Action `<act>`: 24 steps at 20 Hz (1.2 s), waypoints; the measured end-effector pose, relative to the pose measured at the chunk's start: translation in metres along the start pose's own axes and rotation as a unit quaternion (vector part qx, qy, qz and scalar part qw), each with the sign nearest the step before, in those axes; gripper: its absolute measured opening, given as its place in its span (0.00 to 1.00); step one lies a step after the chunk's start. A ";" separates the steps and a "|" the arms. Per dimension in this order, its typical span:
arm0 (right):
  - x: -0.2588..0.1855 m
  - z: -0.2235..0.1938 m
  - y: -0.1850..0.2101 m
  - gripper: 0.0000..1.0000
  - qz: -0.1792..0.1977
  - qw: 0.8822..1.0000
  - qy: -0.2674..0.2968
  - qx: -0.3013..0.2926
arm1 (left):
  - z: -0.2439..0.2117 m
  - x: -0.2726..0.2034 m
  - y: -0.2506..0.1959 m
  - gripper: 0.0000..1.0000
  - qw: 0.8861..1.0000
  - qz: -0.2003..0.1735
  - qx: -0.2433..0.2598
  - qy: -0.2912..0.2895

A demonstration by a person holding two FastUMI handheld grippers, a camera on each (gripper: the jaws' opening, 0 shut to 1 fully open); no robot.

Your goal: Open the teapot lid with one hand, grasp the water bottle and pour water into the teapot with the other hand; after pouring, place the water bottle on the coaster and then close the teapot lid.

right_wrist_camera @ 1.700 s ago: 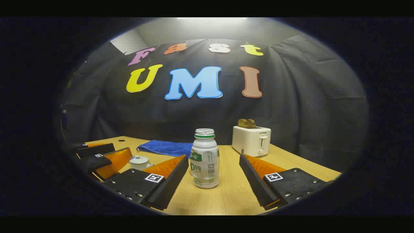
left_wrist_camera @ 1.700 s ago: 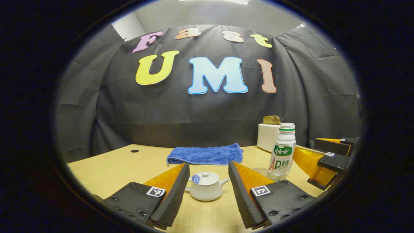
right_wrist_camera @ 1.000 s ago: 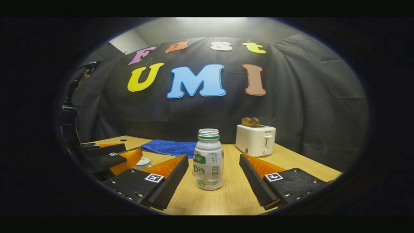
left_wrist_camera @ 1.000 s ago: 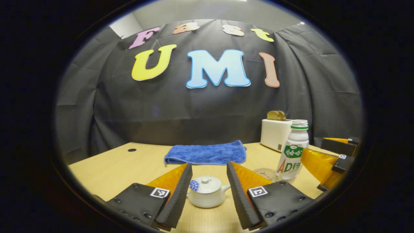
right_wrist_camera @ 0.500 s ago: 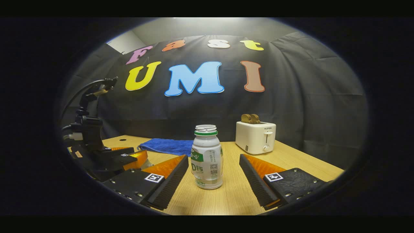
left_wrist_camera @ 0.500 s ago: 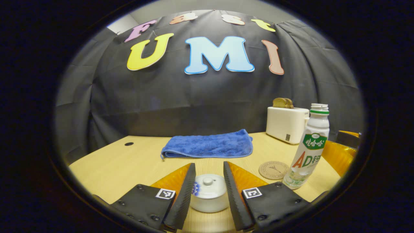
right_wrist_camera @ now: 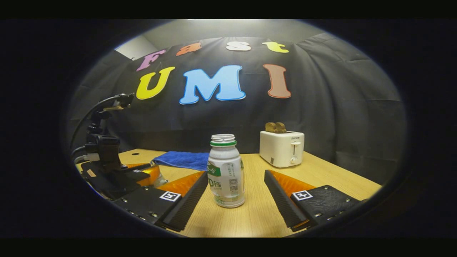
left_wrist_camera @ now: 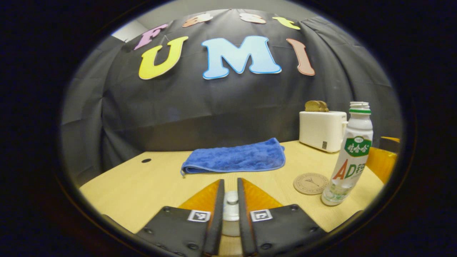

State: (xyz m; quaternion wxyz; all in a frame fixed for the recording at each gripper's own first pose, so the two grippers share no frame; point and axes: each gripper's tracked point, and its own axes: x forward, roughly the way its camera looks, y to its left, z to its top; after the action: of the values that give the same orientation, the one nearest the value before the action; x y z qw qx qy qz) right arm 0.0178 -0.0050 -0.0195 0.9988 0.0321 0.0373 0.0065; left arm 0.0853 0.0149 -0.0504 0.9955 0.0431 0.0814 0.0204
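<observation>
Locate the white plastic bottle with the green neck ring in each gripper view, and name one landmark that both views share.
Left gripper view: the white plastic bottle with the green neck ring stands upright at the far right, just right of the round coaster.
Right gripper view: the bottle stands upright at centre, between that gripper's open fingers, untouched.
Shared landmark: the white toaster, behind and right of the bottle.

teapot lid [left_wrist_camera: 231, 198]: white, round, small knob on top, seated on the teapot, pinched between close-set claw fingers
water bottle [right_wrist_camera: 226, 170]: white, green neck ring, uncapped, upright on the table
coaster [left_wrist_camera: 310, 183]: round, tan, flat on the table, just beside the water bottle, bare
</observation>
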 end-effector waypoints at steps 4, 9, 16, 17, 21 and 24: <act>0.000 0.000 -0.003 0.98 -0.003 1.000 0.000 0.001 | 0.002 0.001 -0.001 0.23 1.000 -0.005 -0.001 0.000; 0.001 -0.003 -0.001 0.98 0.006 1.000 0.007 0.008 | 0.012 -0.004 0.000 0.19 1.000 -0.015 -0.020 -0.016; 0.009 -0.013 0.006 0.98 0.020 0.999 0.022 0.030 | 0.046 -0.010 0.031 0.19 0.997 -0.009 -0.042 -0.063; 0.011 -0.016 0.006 0.98 0.020 0.999 0.024 0.031 | 0.047 -0.009 0.041 0.19 0.997 -0.002 -0.044 -0.065; 0.018 -0.021 0.010 0.98 0.021 0.999 0.032 0.030 | 0.047 -0.009 0.082 0.19 0.996 0.023 -0.042 -0.069; 0.025 -0.024 0.013 0.98 0.017 0.999 0.040 0.020 | 0.043 -0.008 0.108 0.19 0.996 0.035 -0.049 -0.067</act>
State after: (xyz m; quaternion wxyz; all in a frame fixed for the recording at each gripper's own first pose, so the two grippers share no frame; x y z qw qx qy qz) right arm 0.0413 0.0096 -0.0448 0.9954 0.0529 0.0765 0.0243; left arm 0.0807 0.1182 0.0029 0.9983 -0.0012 0.0122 0.0566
